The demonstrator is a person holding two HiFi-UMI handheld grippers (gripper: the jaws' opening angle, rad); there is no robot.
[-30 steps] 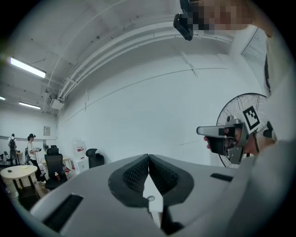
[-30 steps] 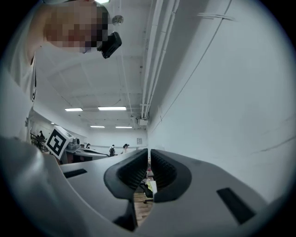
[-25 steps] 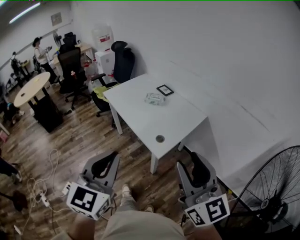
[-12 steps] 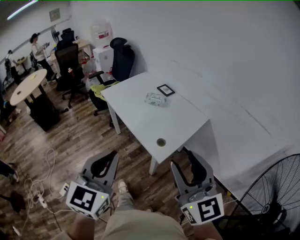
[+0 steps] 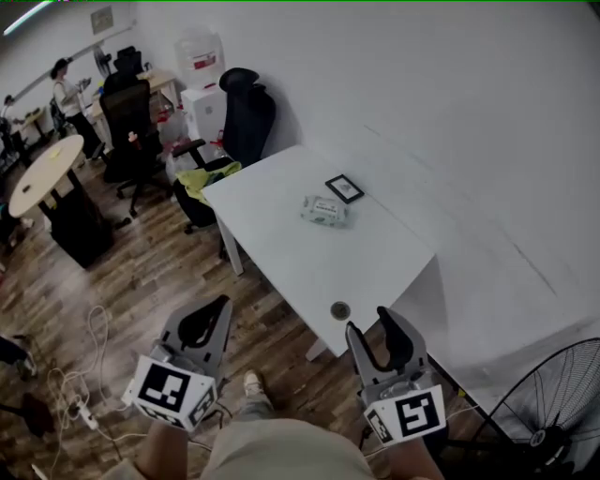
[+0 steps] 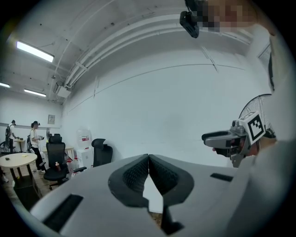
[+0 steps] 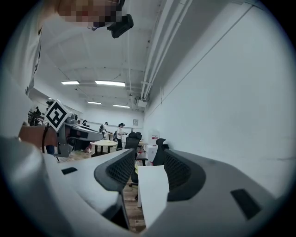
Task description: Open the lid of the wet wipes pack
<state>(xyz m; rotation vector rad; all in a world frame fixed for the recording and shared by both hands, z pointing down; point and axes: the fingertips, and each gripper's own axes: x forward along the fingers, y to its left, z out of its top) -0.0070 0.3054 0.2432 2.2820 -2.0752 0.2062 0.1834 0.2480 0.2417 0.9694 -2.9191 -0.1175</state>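
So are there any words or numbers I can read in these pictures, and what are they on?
No text here can be read.
On the wet wipes pack: label print, too small to read.
On the water bottle: red label, blurred.
On the wall sign: too small to read.
On the left gripper and right gripper: square markers, patterns only, no letters.

The wet wipes pack (image 5: 324, 211) lies on the bench (image 5: 281, 248) toward its far end; a small frame (image 5: 344, 188) sits just behind it, nearer the wall; the left hand-held gripper (image 5: 221, 304) and the right hand-held gripper (image 5: 368, 322) hang before the bench's near end; a fan (image 5: 553, 412) stands to the right.
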